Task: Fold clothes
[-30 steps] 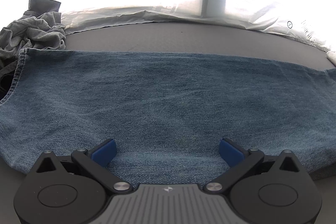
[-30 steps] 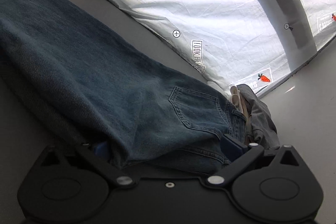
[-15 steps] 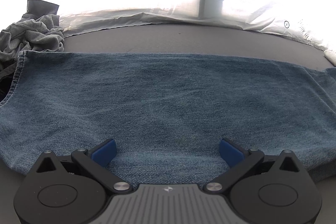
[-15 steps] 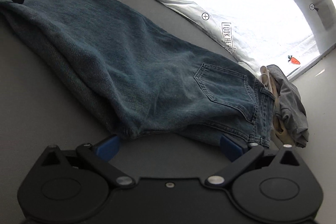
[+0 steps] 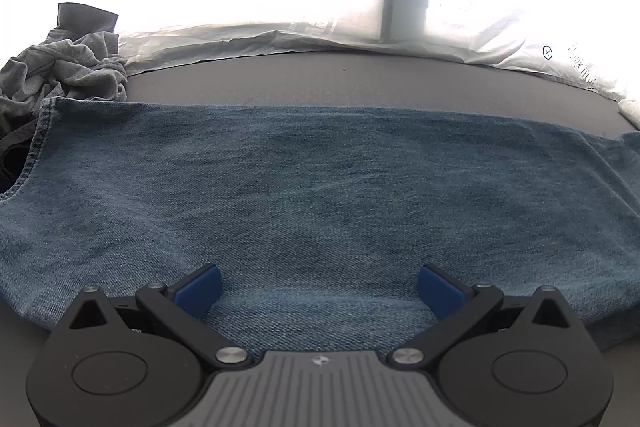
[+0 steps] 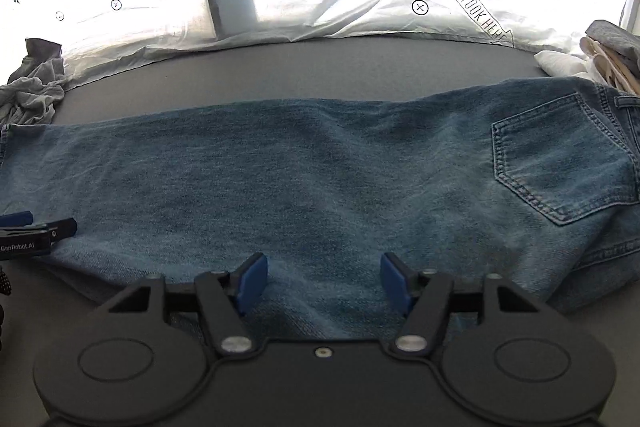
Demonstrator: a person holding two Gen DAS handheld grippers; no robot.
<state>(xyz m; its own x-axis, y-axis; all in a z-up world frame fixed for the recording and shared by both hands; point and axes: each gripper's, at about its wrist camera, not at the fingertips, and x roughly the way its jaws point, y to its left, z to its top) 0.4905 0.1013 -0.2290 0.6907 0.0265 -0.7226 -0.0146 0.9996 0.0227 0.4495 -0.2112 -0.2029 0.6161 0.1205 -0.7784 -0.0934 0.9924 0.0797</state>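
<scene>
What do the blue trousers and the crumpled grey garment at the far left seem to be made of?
Blue trousers: denim, probably cotton, faded matte finish; diagonal twill weave, contrast stitching around the back pocket. Grey garment: looks like soft heathered jersey knit, matte, falling in loose limp folds; the fibre cannot be told.

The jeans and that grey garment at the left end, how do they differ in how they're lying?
The jeans lie spread flat lengthwise across the grey surface; the grey garment sits crumpled in a heap. The jeans are blue denim with a stitched back pocket; the grey garment is soft, wrinkled cloth. The jeans look folded in half; the grey garment is not yet folded. Both rest on one surface.
</scene>
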